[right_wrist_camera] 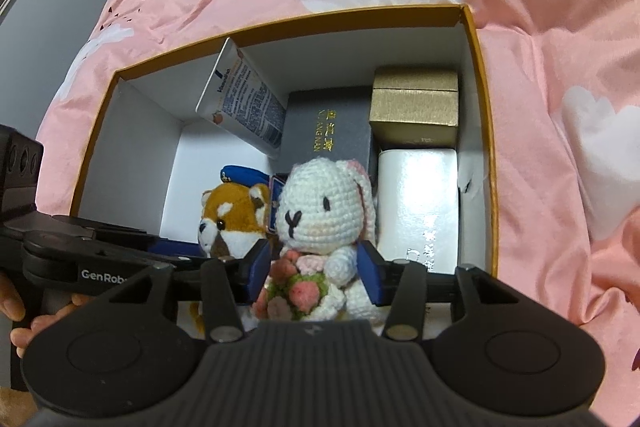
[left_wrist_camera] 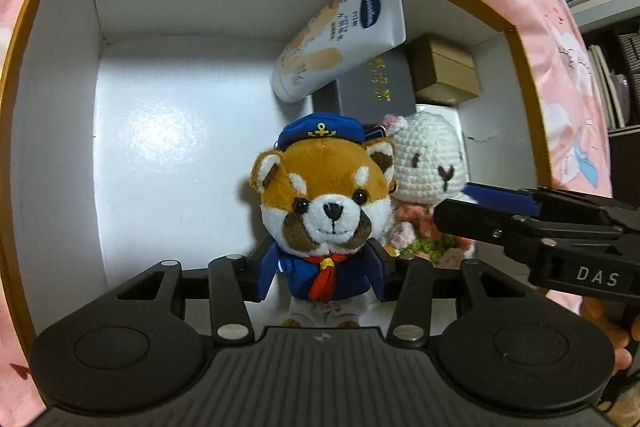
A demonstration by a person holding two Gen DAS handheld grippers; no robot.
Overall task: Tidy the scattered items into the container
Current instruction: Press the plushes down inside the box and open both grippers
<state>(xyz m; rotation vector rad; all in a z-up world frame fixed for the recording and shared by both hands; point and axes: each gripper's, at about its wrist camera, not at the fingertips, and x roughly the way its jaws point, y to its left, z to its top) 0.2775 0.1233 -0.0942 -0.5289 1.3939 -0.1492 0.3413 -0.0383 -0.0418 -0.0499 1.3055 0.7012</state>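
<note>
An open box with white inside and orange rim (left_wrist_camera: 52, 39) (right_wrist_camera: 482, 75) lies on a pink bedspread. My left gripper (left_wrist_camera: 320, 275) is shut on a shiba plush in a blue sailor suit (left_wrist_camera: 324, 195), held upright inside the box; it also shows in the right wrist view (right_wrist_camera: 236, 215). My right gripper (right_wrist_camera: 312, 279) is shut on a white crochet bunny with a flower bouquet (right_wrist_camera: 324, 203), held just right of the shiba (left_wrist_camera: 432, 163). The right gripper's fingers (left_wrist_camera: 480, 215) reach in from the right.
A Vaseline tube (left_wrist_camera: 352, 31) (right_wrist_camera: 244, 107) leans on the back wall. A dark grey box (right_wrist_camera: 328, 131), a gold box (right_wrist_camera: 416, 107) and a white box (right_wrist_camera: 420, 203) fill the right side. The box's left floor (left_wrist_camera: 168, 147) is bare. Pink bedding (right_wrist_camera: 560, 27) surrounds it.
</note>
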